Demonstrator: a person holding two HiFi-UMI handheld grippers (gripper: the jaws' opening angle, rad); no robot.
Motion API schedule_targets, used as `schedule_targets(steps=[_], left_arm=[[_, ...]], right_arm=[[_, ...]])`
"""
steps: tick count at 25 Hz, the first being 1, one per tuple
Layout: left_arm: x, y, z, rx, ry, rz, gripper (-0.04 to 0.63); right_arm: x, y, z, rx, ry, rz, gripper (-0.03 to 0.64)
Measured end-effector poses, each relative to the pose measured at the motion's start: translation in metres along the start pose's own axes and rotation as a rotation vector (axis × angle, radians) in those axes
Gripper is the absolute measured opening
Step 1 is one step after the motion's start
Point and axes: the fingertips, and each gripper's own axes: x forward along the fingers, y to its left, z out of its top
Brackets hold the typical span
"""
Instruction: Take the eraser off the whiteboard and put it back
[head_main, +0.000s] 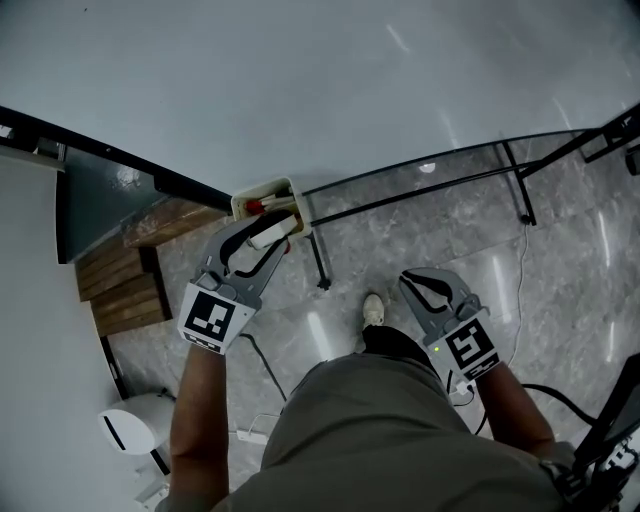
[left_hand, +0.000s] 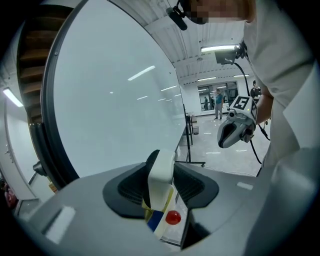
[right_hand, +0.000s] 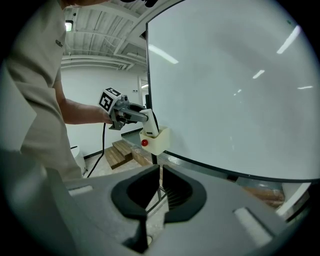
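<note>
My left tongs (head_main: 262, 243) pinch the white eraser (left_hand: 162, 167) by its flat sides, narrow end forward. It sits just above the cream holder (head_main: 265, 192) at the whiteboard (head_main: 330, 80) edge, ready, I judge, to slide in beside the red-capped marker (left_hand: 173, 217). My right tongs (right_hand: 159, 192), pressed together and empty, hang well clear.

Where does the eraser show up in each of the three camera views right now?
Head view: left of centre, the eraser sits in the left gripper, over the cream holder.
Left gripper view: lower centre, clamped upright between the jaws.
Right gripper view: small, left of centre, at the far gripper's tip, above the holder.
Shared landmark: the whiteboard, which fills the left of the left gripper view and the right of the right gripper view.
</note>
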Motion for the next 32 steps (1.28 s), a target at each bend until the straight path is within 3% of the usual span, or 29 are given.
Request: schedule_targets(steps=[10,24,32], left_arm=[[0.022,-0.006,-0.031,0.033,0.095,-0.032,0.172],[0.039,-0.009,-0.054,0.008,0.141,-0.048,0.172],[0.041,-0.011,-0.056,0.043,0.176,-0.066,0.175]], right_arm=[[0.012,-0.006,-0.003,0.011,0.011,0.020,0.011],[0.014,-0.009,-0.013,0.030,0.017,0.025,0.009],[0.015,-0.007,-0.013,0.031,0.021,0.030,0.009]])
